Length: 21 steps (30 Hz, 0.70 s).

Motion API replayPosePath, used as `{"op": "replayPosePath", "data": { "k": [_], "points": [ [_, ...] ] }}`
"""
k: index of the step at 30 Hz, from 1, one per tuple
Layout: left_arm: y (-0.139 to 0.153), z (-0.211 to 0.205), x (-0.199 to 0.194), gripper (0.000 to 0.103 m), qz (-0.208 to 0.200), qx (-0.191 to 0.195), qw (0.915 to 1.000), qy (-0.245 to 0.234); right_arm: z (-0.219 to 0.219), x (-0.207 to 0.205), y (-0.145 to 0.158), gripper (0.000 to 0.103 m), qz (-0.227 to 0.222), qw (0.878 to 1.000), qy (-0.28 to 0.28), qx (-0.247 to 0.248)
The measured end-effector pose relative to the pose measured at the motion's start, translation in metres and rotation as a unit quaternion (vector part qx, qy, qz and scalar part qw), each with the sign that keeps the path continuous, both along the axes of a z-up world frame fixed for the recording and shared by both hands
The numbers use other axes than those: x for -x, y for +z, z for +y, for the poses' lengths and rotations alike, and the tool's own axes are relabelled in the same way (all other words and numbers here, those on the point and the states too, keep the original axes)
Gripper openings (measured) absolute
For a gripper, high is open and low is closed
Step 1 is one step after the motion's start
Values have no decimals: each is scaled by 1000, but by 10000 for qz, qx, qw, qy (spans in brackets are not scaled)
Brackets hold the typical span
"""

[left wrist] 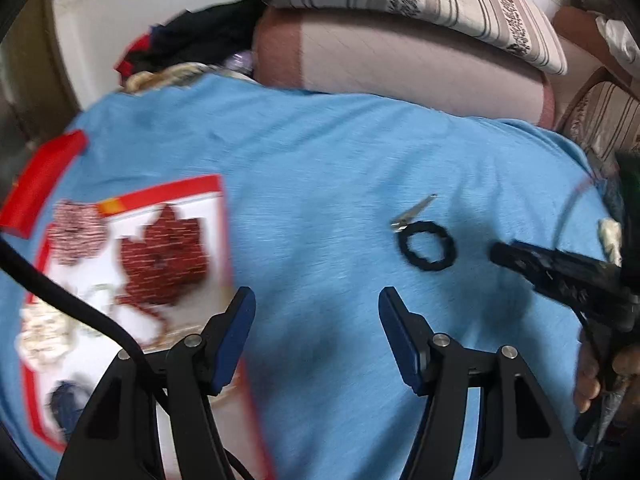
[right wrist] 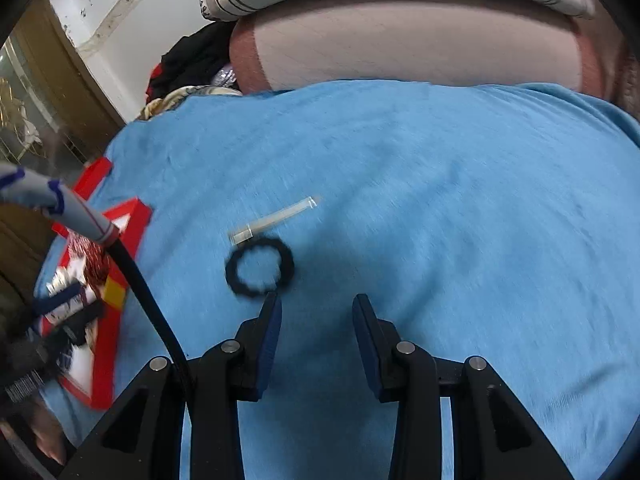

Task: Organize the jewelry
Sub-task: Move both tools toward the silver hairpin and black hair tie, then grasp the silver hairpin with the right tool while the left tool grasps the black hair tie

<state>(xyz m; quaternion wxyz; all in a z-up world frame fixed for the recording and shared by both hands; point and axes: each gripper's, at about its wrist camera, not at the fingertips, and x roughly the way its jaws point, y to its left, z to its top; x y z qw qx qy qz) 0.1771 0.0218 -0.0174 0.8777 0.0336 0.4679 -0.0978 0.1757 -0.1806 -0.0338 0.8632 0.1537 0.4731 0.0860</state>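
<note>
A black beaded bracelet (left wrist: 427, 250) (right wrist: 260, 266) lies in a ring on the blue cloth (left wrist: 320, 152) (right wrist: 440, 184). A small silver clip (left wrist: 414, 212) (right wrist: 276, 218) rests just beyond it. At the left, a red-edged box (left wrist: 172, 190) (right wrist: 106, 344) holds a dark red beaded piece (left wrist: 164, 256), a pink one (left wrist: 76, 232) and a pearly one (left wrist: 44, 336). My left gripper (left wrist: 318, 308) is open over bare cloth, between the box and the bracelet. My right gripper (right wrist: 317, 308) is open and empty, its left fingertip (right wrist: 272, 308) just short of the bracelet.
The box's red lid (left wrist: 40, 184) (right wrist: 96, 176) lies at the cloth's far left. Striped and pink cushions (left wrist: 400, 60) (right wrist: 400, 40) are stacked behind the cloth. Dark clothes (left wrist: 200, 40) (right wrist: 192, 60) are piled in the back left corner. A black cable (left wrist: 60, 292) (right wrist: 148, 296) crosses in front of the box.
</note>
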Motion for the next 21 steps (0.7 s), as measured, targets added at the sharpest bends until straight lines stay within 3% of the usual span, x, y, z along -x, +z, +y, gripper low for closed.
{"op": "replayPosePath", "data": {
  "k": [5, 12, 14, 15, 17, 19, 21],
  "points": [
    [-18, -13, -14, 63, 171, 242, 9995, -77, 9, -58, -23, 40, 495, 9958, 272, -720],
    [-17, 1, -19, 63, 162, 311, 9994, 54, 25, -90, -37, 42, 658, 9939, 28, -884],
    [-17, 2, -21, 63, 163, 314, 9994, 48, 31, -94, -38, 41, 664, 9952, -72, -717],
    [-18, 1, -22, 63, 166, 312, 9994, 44, 37, -97, -37, 40, 640, 9965, -44, -527],
    [-18, -2, -24, 63, 196, 374, 9991, 26, 51, -96, -33, 20, 537, 9983, 133, 155],
    [-20, -8, -27, 63, 248, 455, 9986, -53, 50, -94, -28, 7, 477, 9984, 220, 198],
    [-19, -17, -28, 63, 235, 533, 9981, -177, 36, -89, -18, 2, 341, 9992, 58, 207]
  ]
}}
